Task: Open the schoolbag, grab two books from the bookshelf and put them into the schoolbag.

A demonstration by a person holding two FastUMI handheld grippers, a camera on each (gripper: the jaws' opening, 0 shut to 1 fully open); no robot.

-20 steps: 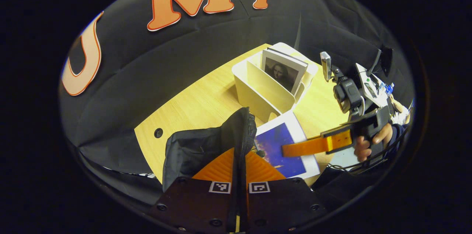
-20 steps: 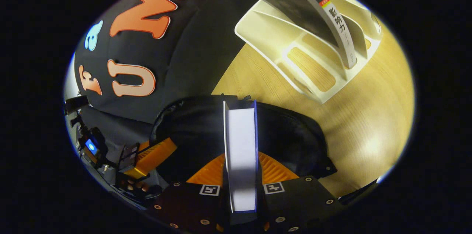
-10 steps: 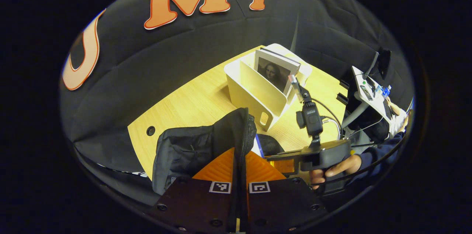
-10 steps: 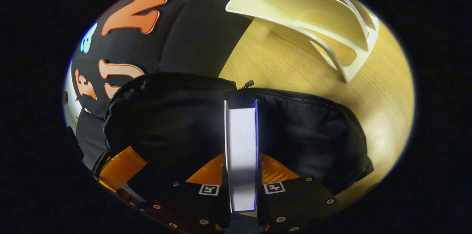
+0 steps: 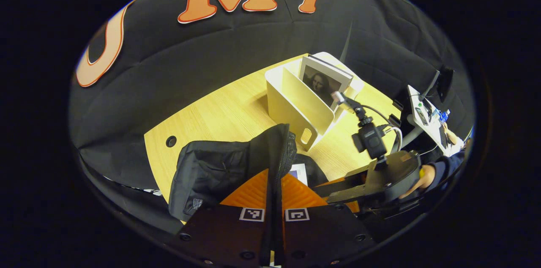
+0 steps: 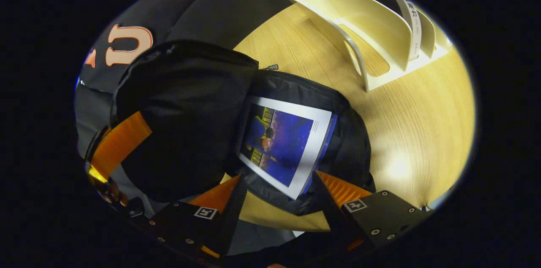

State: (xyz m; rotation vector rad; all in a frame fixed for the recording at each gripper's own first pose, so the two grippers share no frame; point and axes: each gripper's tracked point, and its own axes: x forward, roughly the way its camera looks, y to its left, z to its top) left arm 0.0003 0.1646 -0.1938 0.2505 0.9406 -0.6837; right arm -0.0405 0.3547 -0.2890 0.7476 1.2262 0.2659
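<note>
The left gripper (image 5: 274,200) is closed on the raised flap of the schoolbag (image 6: 186,111). The right gripper (image 6: 274,192) is wide open just above the blue book (image 6: 283,143), which lies inside the schoolbag. The bookshelf (image 6: 372,27), beyond the schoolbag, holds another book (image 5: 323,84)

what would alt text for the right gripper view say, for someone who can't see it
A blue-covered book lies flat inside the open black schoolbag on a wooden table, just beyond the open right gripper. The left gripper holds the bag's flap up, and a cream bookshelf with one more book stands behind.
</note>
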